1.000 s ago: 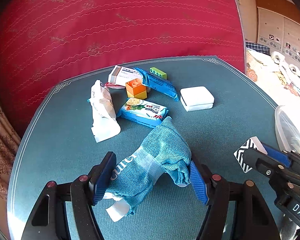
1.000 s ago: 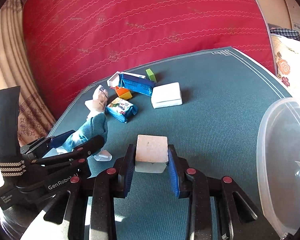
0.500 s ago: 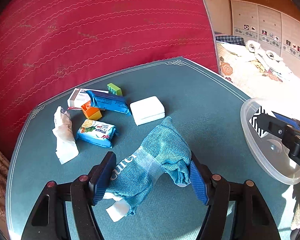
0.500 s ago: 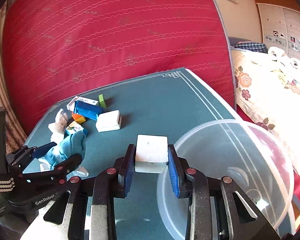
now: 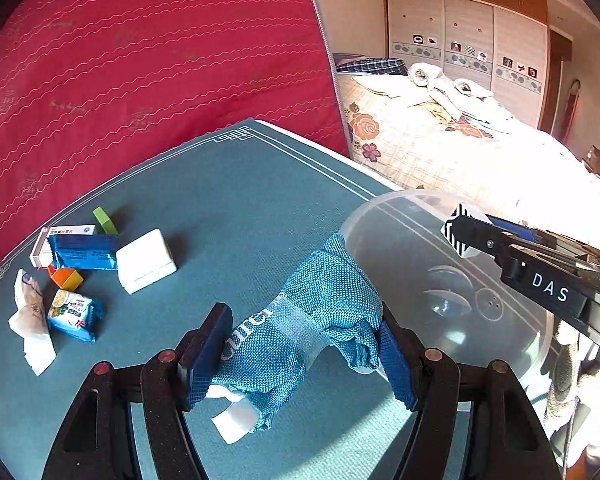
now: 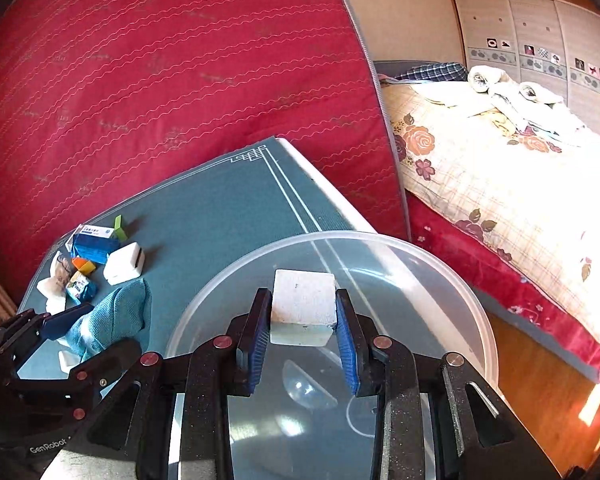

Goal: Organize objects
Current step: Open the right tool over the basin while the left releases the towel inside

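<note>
Over the clear bowl (image 6: 476, 312), right gripper (image 6: 303, 330) is clamping a stiff block (image 6: 303, 306) squarely; left gripper (image 5: 300, 354) is squeezing a soft, floppy cloth bundle (image 5: 316, 320)

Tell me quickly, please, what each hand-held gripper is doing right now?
Left hand-held gripper: closed on the teal mesh cloth.
Right hand-held gripper: closed on the white block, over the clear plastic bowl.
</note>
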The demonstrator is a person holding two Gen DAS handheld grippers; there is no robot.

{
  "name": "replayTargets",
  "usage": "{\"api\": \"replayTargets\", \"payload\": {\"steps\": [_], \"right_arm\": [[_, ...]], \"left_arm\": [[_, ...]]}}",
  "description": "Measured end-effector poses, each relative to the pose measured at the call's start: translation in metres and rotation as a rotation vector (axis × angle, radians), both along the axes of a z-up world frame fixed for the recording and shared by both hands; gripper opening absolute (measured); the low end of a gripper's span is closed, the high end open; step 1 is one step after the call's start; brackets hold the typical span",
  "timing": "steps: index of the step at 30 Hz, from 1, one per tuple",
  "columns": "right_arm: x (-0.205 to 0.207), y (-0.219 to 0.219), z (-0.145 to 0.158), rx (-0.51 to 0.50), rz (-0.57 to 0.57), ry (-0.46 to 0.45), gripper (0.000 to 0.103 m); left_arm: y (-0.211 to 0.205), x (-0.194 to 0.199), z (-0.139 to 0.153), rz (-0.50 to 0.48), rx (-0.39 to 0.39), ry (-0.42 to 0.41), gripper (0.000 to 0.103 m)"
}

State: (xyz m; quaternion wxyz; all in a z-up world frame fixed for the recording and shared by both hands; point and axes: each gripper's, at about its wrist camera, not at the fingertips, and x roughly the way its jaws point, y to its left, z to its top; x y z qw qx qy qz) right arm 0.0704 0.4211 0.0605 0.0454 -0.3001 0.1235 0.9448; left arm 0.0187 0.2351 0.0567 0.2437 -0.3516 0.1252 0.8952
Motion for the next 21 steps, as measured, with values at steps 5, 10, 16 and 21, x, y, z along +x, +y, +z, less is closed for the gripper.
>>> {"api": "replayTargets", "payload": {"steps": [5,10,16,21], "right_arm": [[0.000,0.017,-0.003,-0.009,-0.032,-0.004,0.032],[0.001,0.029,-0.005,-0.023,-0.062,0.002,0.033],[0.004,0.041,-0.002,-0.031,-0.106,0.023,0.033],[0.005,0.048,0.000,-0.040,-0.129,0.033,0.040]], "left_arm": [[0.023,0.000,0.003,-0.055,0.018,0.000,0.073],[0.039,-0.004,0.005,-0.086,0.051,-0.014,0.075],[0.050,-0.012,0.009,-0.093,0.104,-0.025,0.091],[0.042,-0.013,0.010,-0.069,0.109,-0.009,0.098]]}}
